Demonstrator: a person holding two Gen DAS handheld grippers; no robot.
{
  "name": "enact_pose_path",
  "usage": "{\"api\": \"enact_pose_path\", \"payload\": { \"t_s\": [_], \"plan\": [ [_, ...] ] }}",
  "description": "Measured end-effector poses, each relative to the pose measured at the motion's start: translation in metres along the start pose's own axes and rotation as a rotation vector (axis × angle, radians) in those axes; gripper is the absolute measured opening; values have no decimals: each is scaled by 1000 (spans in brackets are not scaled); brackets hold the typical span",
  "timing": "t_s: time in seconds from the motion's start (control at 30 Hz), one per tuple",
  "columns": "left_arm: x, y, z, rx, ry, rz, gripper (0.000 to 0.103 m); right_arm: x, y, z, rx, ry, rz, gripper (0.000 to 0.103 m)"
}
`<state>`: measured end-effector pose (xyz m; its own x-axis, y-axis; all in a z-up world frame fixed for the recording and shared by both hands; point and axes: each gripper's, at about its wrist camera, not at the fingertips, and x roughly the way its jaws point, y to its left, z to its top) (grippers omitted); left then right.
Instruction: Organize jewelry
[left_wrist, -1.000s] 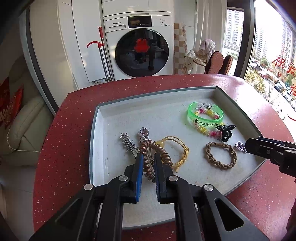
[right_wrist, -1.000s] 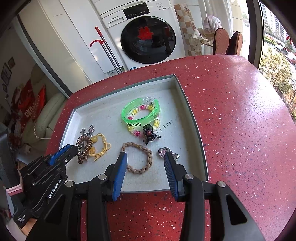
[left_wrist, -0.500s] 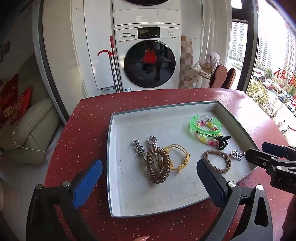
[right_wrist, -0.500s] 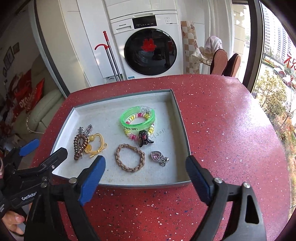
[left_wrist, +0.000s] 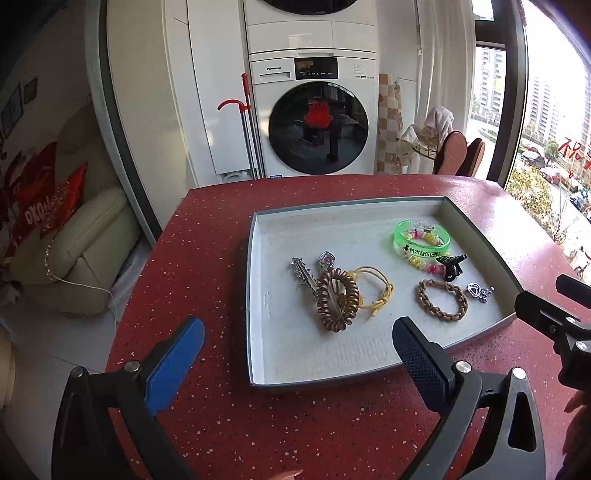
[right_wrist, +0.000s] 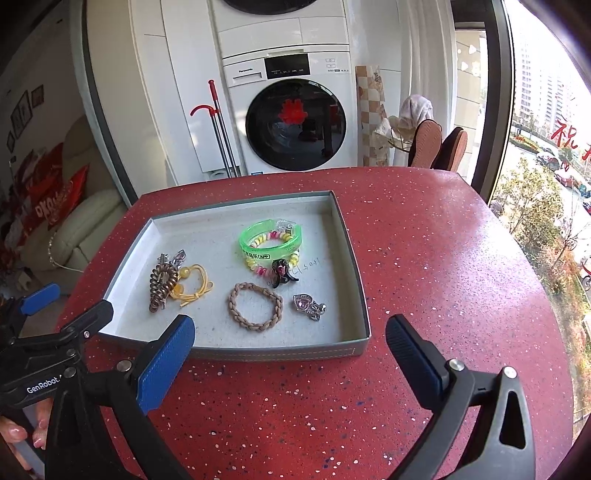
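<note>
Gaping fully now, left tool (left_wrist: 297, 341), after pinching shut a second ago around the brown spiral coil hair tie (left_wrist: 337, 300); nothing held. Still widening, right tool (right_wrist: 290, 338), nothing between its pads. Both drawn back off the shallow grey tray (right_wrist: 354, 258) over the red speckled tabletop (right_wrist: 424, 258). Coil tie, braided tan bracelet (right_wrist: 255, 305) and heart-shaped silver charm (right_wrist: 308, 304) lying inside: sorting likely finished.

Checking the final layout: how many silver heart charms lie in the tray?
2: one heart charm at the tray's near right, another behind the brown coil; none visibly hidden.
</note>
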<state>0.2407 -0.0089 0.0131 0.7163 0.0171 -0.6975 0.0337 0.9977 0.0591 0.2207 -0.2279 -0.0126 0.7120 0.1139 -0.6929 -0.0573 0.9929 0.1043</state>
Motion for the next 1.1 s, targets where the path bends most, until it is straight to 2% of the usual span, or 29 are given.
{"api": "enact_pose_path", "payload": {
  "t_s": [0.43,0.77,1.1],
  "plan": [
    [-11,-6,-12,8,22,-14,103,-3,-4,-12,7,50,9,103],
    [-20,-4,-21,-22,13,-12,103,-11,0,-16,7,2,-8,103],
    [-37,-2,-32,-67,-72,42,103,-24,13,-29,-29,-70,-30,103]
  ]
}}
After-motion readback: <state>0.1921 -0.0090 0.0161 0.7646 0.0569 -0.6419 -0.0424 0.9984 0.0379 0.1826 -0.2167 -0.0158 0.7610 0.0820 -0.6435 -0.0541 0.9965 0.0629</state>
